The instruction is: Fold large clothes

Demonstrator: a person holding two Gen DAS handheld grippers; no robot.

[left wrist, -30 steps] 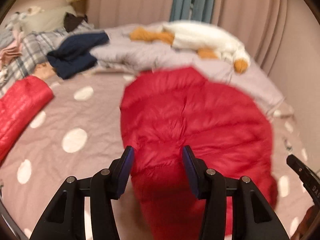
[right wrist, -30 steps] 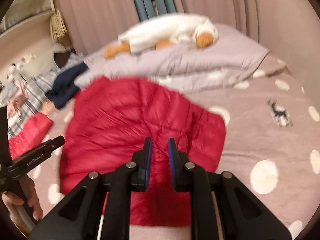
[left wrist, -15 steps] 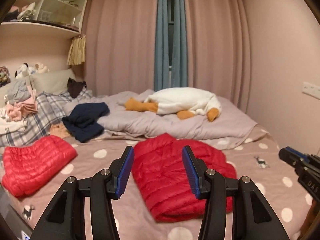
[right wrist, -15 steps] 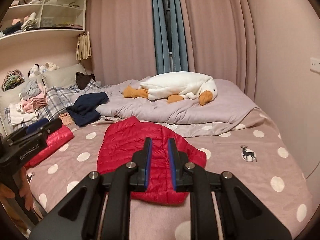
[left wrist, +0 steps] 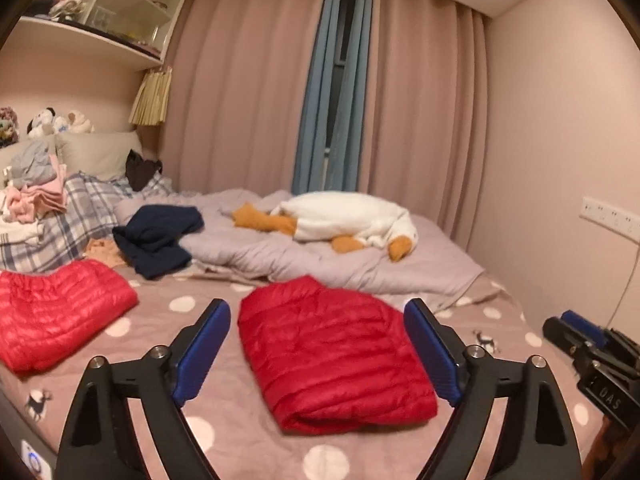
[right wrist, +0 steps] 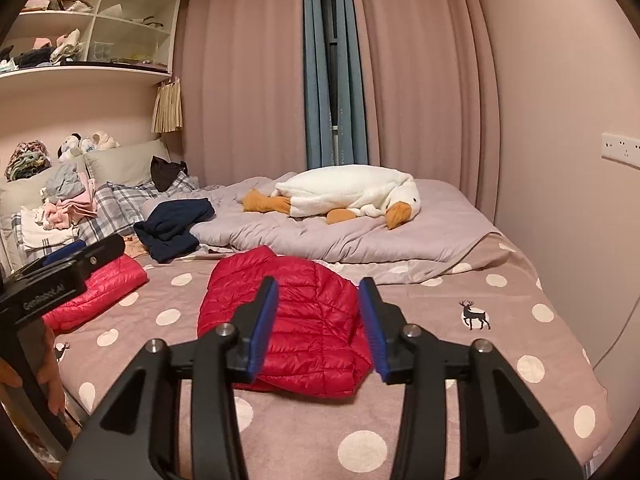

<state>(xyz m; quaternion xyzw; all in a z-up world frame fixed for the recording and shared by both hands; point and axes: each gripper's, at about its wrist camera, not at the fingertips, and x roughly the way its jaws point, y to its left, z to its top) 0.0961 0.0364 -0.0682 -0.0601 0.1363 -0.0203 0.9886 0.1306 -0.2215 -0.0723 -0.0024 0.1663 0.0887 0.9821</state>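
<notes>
Both my left gripper [left wrist: 318,346] and right gripper [right wrist: 320,320] hold their jaws apart, empty, above the folded red jacket [left wrist: 332,354] at frame centre.

A folded down jacket [left wrist: 336,352] lies on the bedspread [left wrist: 240,408] near the bed's foot, with a second folded down jacket [left wrist: 56,312] well to its left. Behind them a rumpled duvet [left wrist: 320,256] stretches across the bed, and a plush goose [left wrist: 352,224] lies on it. A dark sweater [left wrist: 160,240] sits at the duvet's left end. Farther left, a pile of clothes [left wrist: 36,196] rests on a plaid blanket [left wrist: 80,216], before the pillows [left wrist: 100,152]. Shelves [right wrist: 96,32] hang above.
</notes>
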